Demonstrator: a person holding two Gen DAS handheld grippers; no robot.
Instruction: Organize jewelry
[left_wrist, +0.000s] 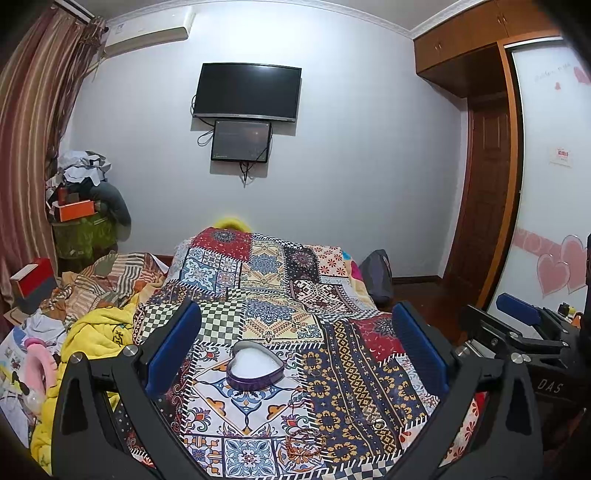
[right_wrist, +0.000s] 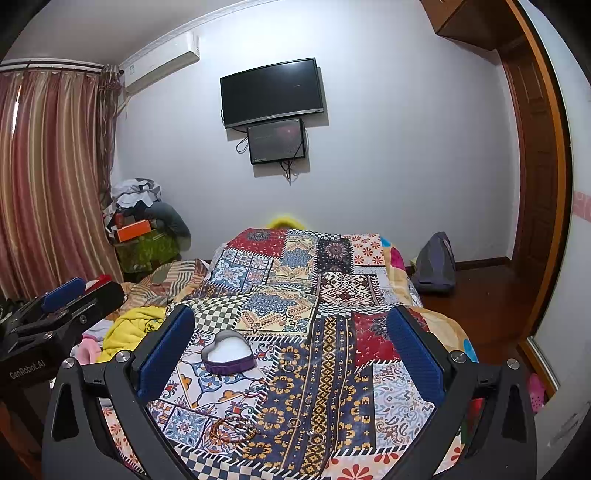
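While both grippers, left gripper (left_wrist: 295, 347) and right gripper (right_wrist: 291, 347), hover with jaws wide and empty, a heart-shaped box (right_wrist: 229, 353) sits open on the patchwork quilt (right_wrist: 332, 369), rings (right_wrist: 317, 438) and a bracelet (right_wrist: 232, 430) lying nearer. One gripper body reads "GenRobot.AI".

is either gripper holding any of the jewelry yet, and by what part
Nothing is held. The left gripper and right gripper are both open, fingers wide apart above the quilt; the bracelet lies untouched.

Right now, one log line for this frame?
left gripper open, empty | right gripper open, empty | heart-shaped box open on patchwork quilt | bracelet, rings loose nearby
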